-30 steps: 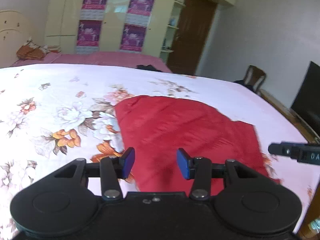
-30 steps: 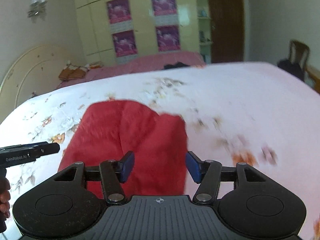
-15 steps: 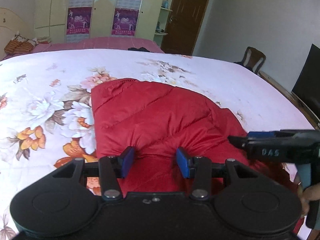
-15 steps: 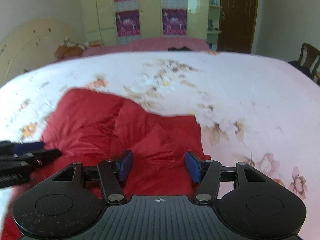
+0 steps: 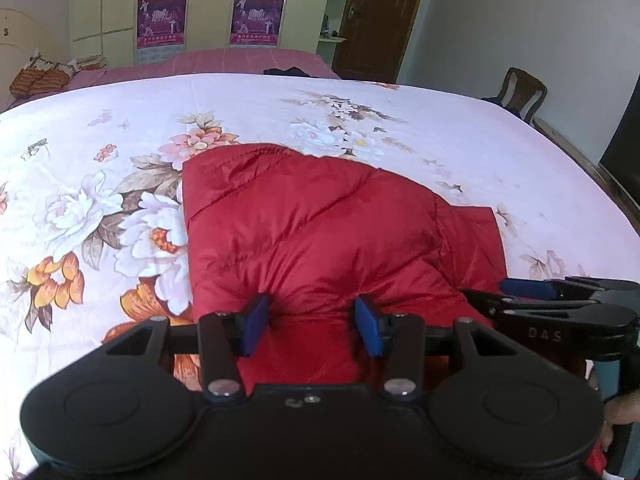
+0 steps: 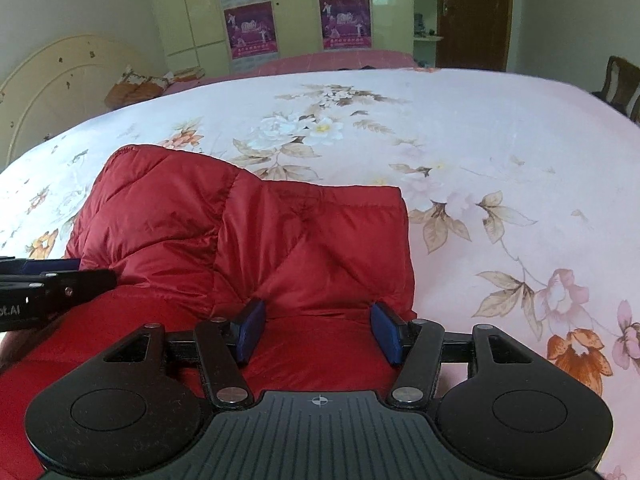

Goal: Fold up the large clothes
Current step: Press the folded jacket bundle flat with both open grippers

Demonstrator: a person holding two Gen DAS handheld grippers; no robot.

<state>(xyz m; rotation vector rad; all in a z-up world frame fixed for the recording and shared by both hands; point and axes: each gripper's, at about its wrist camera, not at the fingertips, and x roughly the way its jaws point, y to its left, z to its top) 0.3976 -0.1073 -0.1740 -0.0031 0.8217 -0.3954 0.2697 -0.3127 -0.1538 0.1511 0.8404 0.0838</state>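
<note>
A red quilted jacket (image 5: 312, 232) lies folded on the floral bedsheet (image 5: 100, 200); it also shows in the right wrist view (image 6: 248, 236). My left gripper (image 5: 312, 322) is open, its blue pads low over the jacket's near edge on the left side. My right gripper (image 6: 318, 328) is open, its pads over the near edge on the right side. Each gripper appears in the other's view: the right one (image 5: 552, 312) at the right edge, the left one (image 6: 52, 288) at the left edge. The jacket fills the gap between both pairs of pads.
The bed's right wooden edge (image 5: 592, 168) and a wooden chair (image 5: 520, 92) stand to the right. A pink bed (image 5: 224, 60), pillows (image 5: 40, 76), a wardrobe with posters (image 5: 200, 4) and a brown door (image 5: 380, 12) are at the back.
Both grippers have moved forward and down onto the jacket's near edge. They stayed open. The jacket now fills more of both views.
</note>
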